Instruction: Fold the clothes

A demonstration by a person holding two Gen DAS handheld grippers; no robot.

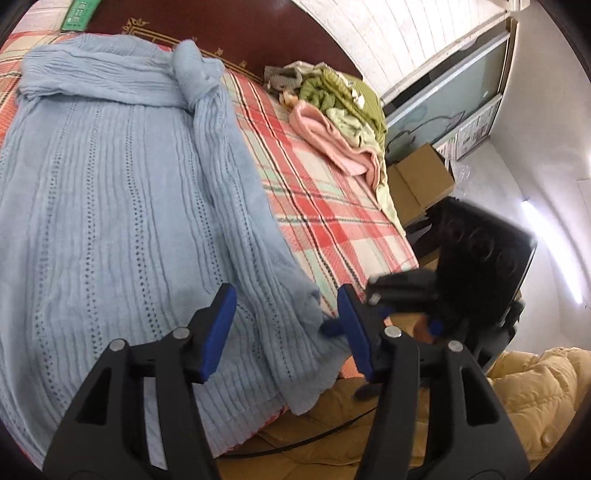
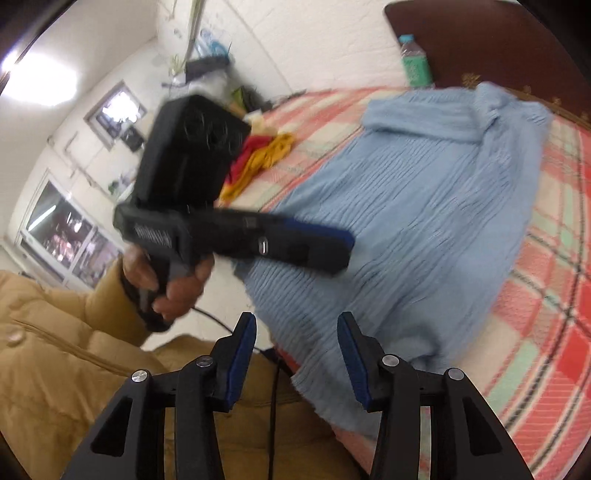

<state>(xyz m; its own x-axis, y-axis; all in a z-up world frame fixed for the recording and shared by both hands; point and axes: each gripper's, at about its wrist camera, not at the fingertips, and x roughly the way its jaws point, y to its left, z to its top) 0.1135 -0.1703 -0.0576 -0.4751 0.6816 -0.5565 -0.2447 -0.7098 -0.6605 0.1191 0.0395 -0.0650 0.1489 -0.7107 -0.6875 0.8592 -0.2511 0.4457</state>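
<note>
A bed with a red, green and cream plaid cover (image 1: 325,199) filled most of both views, its dark wooden headboard (image 1: 229,33) against a white wall. Spread flat over the cover lay a light blue ribbed knit garment (image 1: 110,206), its far end folded and bunched near the headboard and its near hem hanging over the edge of the bed towards the person. In the left wrist view, a heap of green, pale and pink clothes (image 1: 332,110) sat at the far right side of the bed, well apart from the blue garment, with cardboard boxes (image 1: 417,181) just beyond the mattress. In the right wrist view, red and yellow clothes (image 2: 258,162) lay at the far left side of the cover, and a bottle with a green label (image 2: 415,62) stood near the headboard. The left gripper (image 1: 288,332) hovered over the garment's near right corner with its blue pads spread apart, the cloth lying below and between them but not pinched. The right gripper (image 2: 297,358) had its jaws spread too, over the hem at the bed's edge, gripping nothing. The person's left hand (image 2: 173,284), in a mustard-yellow padded sleeve (image 2: 62,325), held the other tool's handle.
</note>
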